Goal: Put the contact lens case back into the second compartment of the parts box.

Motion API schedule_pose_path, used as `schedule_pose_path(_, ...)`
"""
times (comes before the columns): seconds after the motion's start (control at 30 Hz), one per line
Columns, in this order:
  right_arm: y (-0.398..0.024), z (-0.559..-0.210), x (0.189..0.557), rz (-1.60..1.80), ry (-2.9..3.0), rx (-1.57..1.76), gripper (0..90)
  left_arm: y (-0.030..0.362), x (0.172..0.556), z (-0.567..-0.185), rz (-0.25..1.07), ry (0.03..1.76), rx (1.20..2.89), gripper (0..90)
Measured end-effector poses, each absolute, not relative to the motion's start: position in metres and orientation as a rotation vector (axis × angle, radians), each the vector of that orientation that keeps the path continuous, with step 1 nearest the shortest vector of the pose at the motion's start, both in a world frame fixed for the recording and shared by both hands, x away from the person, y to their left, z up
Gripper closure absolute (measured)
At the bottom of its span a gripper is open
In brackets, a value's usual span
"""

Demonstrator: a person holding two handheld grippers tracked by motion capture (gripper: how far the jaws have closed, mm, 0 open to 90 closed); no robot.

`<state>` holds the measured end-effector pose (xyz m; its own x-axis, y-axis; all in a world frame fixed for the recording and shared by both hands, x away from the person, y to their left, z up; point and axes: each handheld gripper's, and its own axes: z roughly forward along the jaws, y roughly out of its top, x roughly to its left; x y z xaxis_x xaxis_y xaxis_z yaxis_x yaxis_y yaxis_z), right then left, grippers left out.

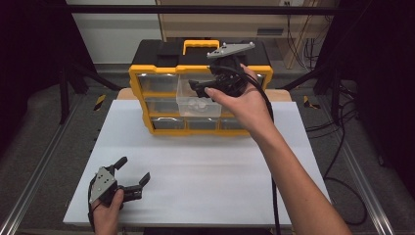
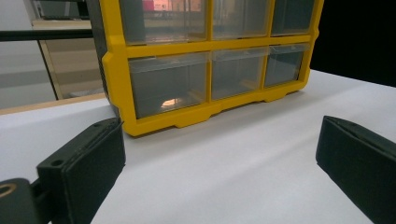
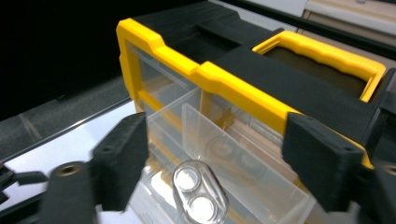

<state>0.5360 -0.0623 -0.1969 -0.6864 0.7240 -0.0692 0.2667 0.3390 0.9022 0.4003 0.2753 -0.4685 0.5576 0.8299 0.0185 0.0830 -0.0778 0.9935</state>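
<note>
Right gripper (image 1: 203, 88) spread over pulled-out clear drawer (image 1: 198, 105) of yellow organizer (image 1: 147, 115), small clear capsule (image 3: 200, 196) lying directly below between jaws, long axis roughly along them; left gripper (image 1: 131, 172) spread, idle, well apart.

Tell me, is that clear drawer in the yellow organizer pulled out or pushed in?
Pulled out: the clear drawer juts forward of the yellow organizer, beneath the right gripper.

no readable text, labels, brands, numbers or signs anywhere
</note>
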Motion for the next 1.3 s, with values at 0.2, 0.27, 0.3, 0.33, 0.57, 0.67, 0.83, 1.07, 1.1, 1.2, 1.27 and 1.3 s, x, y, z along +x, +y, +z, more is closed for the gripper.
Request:
schedule_pose_path(0.2,-0.059,-0.199,0.535,1.316,2.110,0.863,12.0,0.275,0.400,-0.468,0.744,0.806,1.539,1.1)
schedule_pose_path(0.27,-0.059,-0.200,0.535,1.322,2.094,0.868,9.2,0.275,0.400,-0.469,0.743,0.806,1.538,1.1)
schedule_pose_path(0.3,-0.059,-0.200,0.535,1.323,2.091,0.871,8.6,0.275,0.401,-0.469,0.742,0.807,1.539,1.1)
schedule_pose_path(0.33,-0.060,-0.201,0.535,1.337,2.078,0.872,7.4,0.275,0.401,-0.469,0.742,0.809,1.539,1.0)
schedule_pose_path(0.57,-0.072,-0.204,0.536,1.391,2.054,0.863,5.2,0.276,0.403,-0.469,0.748,0.819,1.532,1.0)
schedule_pose_path(0.67,-0.079,-0.210,0.534,1.408,2.031,0.855,5.1,0.274,0.402,-0.468,0.755,0.807,1.546,1.0)
schedule_pose_path(0.83,-0.092,-0.218,0.530,1.460,1.990,0.876,4.9,0.276,0.399,-0.469,0.750,0.809,1.543,1.0)
schedule_pose_path(1.07,-0.123,-0.219,0.527,1.482,1.928,0.913,4.6,0.276,0.401,-0.468,0.749,0.809,1.539,1.0)
schedule_pose_path(1.1,-0.123,-0.219,0.527,1.482,1.928,0.913,4.6,0.276,0.401,-0.468,0.749,0.807,1.541,1.0)
schedule_pose_path(1.2,-0.137,-0.219,0.523,1.485,1.911,0.922,4.4,0.274,0.401,-0.469,0.749,0.805,1.546,0.9)
schedule_pose_path(1.27,-0.144,-0.220,0.521,1.484,1.904,0.927,4.4,0.274,0.400,-0.469,0.749,0.805,1.548,0.9)
schedule_pose_path(1.3,-0.147,-0.221,0.520,1.483,1.901,0.929,4.4,0.275,0.400,-0.469,0.750,0.805,1.548,0.9)
